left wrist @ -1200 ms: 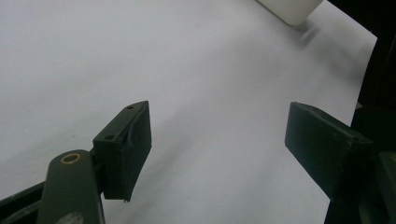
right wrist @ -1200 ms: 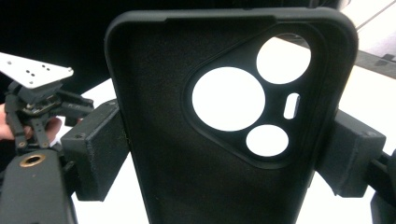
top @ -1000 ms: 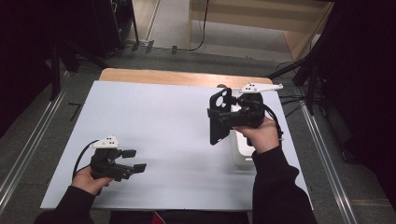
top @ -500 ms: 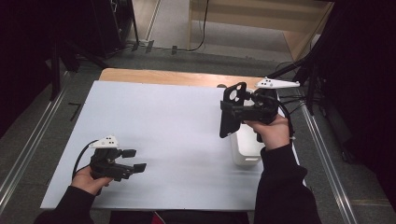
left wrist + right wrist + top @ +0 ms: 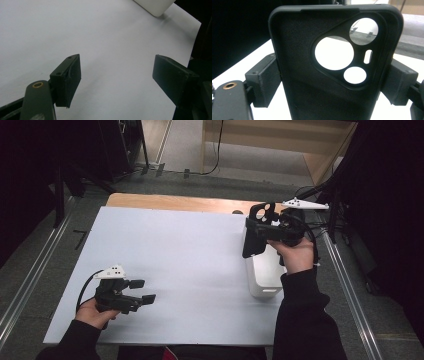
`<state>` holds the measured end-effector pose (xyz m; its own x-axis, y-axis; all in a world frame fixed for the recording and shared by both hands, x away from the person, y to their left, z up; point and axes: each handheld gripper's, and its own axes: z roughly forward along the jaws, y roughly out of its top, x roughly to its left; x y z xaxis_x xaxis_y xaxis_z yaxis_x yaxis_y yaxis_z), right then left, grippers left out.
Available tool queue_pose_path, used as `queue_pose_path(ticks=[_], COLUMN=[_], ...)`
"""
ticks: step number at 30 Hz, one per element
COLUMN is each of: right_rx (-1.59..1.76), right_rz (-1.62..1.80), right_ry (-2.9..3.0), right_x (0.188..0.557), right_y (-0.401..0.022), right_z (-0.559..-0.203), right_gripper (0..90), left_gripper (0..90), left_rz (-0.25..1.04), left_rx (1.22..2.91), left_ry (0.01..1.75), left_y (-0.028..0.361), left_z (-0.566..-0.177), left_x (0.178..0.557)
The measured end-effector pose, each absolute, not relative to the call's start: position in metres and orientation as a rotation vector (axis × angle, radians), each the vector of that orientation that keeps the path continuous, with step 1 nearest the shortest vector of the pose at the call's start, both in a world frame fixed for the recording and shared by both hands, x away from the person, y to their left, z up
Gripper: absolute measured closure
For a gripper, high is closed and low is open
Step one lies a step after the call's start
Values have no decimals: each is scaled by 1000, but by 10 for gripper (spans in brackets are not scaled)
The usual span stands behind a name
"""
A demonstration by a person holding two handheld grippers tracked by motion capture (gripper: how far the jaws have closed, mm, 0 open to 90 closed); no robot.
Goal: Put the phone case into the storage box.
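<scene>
Rising rightward since earlier, the right claw [image 5: 260, 232] is clamping the light, flexible phone case [image 5: 332, 65] by its edges; left claw [image 5: 142, 291] is hanging released.

Premises present as a recording laboratory or test bay, not a home. The counter [image 5: 165, 270] carries a plain white sheet over a wooden top, with metal rails [image 5: 30, 280] running along both sides on a grey carpeted floor [image 5: 90, 195]. Black curtains [image 5: 390, 180] enclose the left and right of the station. Cables [image 5: 217, 155] trail across the floor behind, beside a bare wooden shelf unit [image 5: 280, 140]. Lighting is confined to the work area.
</scene>
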<state>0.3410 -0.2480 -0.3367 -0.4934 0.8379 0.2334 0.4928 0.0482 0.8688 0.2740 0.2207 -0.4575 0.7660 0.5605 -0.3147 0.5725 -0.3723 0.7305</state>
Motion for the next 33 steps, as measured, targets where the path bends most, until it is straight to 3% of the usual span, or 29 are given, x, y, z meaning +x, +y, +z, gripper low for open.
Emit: queue_pose_path(ticks=[33], right_rx=[1521], right_rz=[1214], right_ry=[1856], right_x=[408], right_y=[-263], right_z=[-340], right_gripper=[127], left_gripper=[226], left_rz=[-5], left_rx=[2050], left_ry=[852], left_y=[220], left_z=[-457], left_x=[274])
